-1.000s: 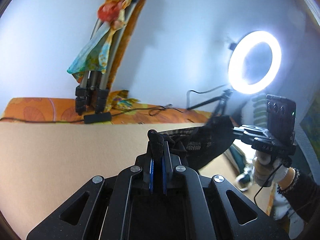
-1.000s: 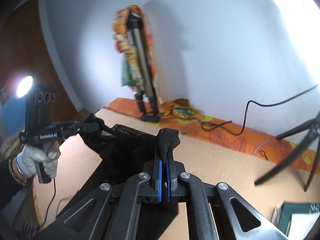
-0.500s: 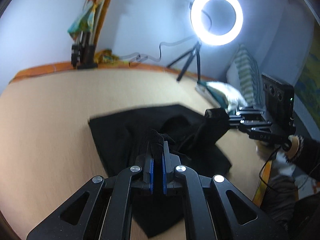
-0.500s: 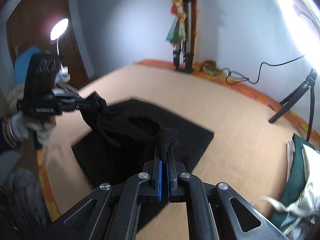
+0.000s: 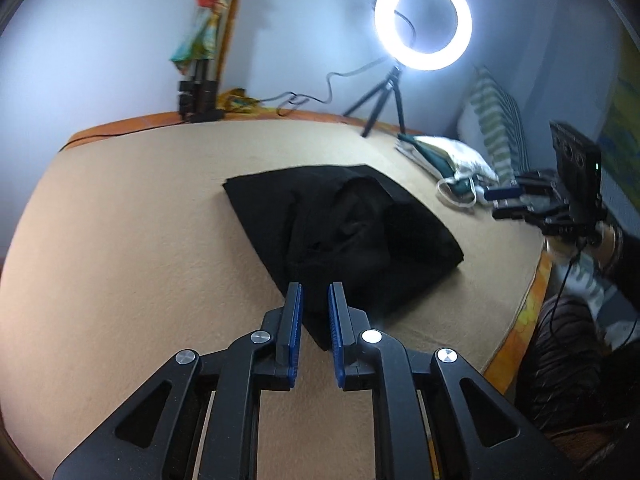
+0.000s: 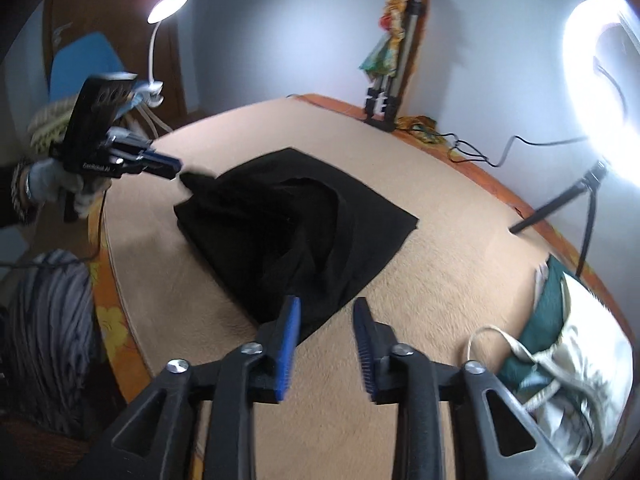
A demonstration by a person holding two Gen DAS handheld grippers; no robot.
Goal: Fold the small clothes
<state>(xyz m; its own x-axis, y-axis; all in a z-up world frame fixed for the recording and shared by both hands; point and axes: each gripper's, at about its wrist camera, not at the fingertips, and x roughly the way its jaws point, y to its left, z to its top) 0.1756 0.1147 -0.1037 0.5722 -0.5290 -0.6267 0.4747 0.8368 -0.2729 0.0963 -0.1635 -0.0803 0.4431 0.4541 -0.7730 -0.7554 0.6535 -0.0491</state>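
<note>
Small black cloth garment (image 5: 344, 232) (image 6: 296, 232) lies loosely bunched near the middle of the tan felt-covered table (image 5: 120, 240) (image 6: 440, 280), one corner spread flat toward the far wall, a raised hump of folds in the centre. Left tongs (image 5: 314, 304) hover over the garment's near corner, blue-padded jaws parted, nothing between them. In the right wrist view the left tongs (image 6: 170, 166) show at the garment's left corner; the cloth tip there rises toward them, contact unclear through blur. Right tongs (image 6: 327, 320) hang just above the garment's near edge, jaws wide apart, holding nothing. In the left wrist view the right tongs (image 5: 506, 202) sit well apart from the garment, off its right side, jaws spread. Beyond the garment: lit white ring light (image 5: 423, 20) on a small black tripod (image 5: 380, 100) at the table's far edge, with a black cable (image 5: 320, 88) trailing left. Folded silver tripod draped in patterned cloth (image 5: 204, 40) (image 6: 390, 60) leans on the wall. White and green cloth bag (image 5: 448, 160) (image 6: 568, 340) lies at the table's right side. White gooseneck desk lamp (image 6: 168, 4) glows at far left.
</note>
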